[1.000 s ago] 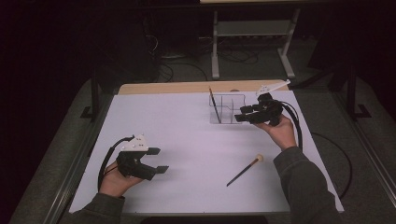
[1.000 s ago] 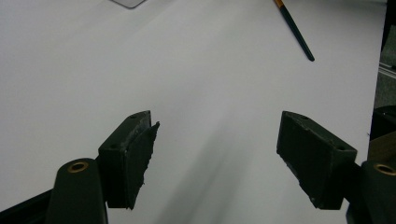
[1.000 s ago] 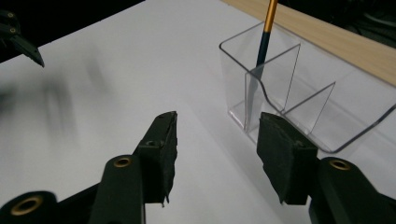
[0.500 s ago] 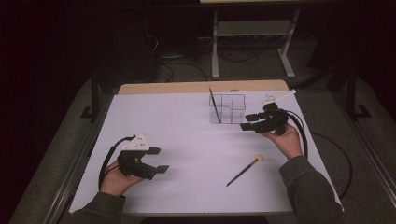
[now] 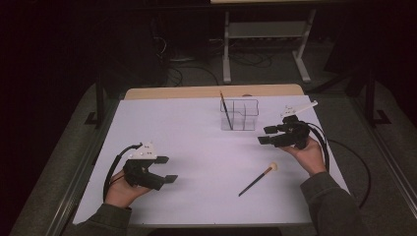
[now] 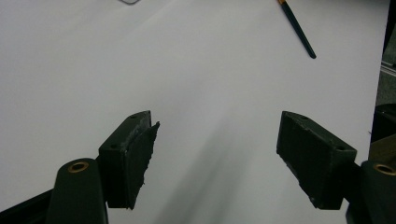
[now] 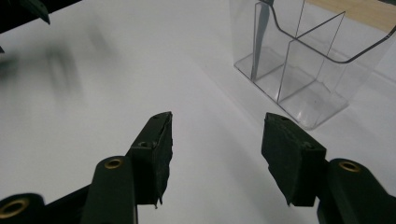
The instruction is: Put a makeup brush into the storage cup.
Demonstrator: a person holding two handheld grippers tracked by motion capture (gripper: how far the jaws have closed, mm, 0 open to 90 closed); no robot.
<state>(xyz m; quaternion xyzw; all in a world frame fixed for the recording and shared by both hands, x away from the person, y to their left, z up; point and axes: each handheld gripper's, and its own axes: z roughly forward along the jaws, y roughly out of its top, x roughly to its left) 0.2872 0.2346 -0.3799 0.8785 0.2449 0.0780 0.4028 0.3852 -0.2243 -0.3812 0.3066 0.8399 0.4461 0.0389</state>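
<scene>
Brush on table, no readable writing; both claws agape

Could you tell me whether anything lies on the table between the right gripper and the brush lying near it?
Nothing does: in the high view, only bare white table separates the right gripper from the brush.

Rig check: my two handheld grippers, both black
Left gripper and right gripper each carry a pale three-cornered plate, looped black cable, brass-ringed screw holes behind ragged-edged pads; my sleeves are grey-green
</scene>
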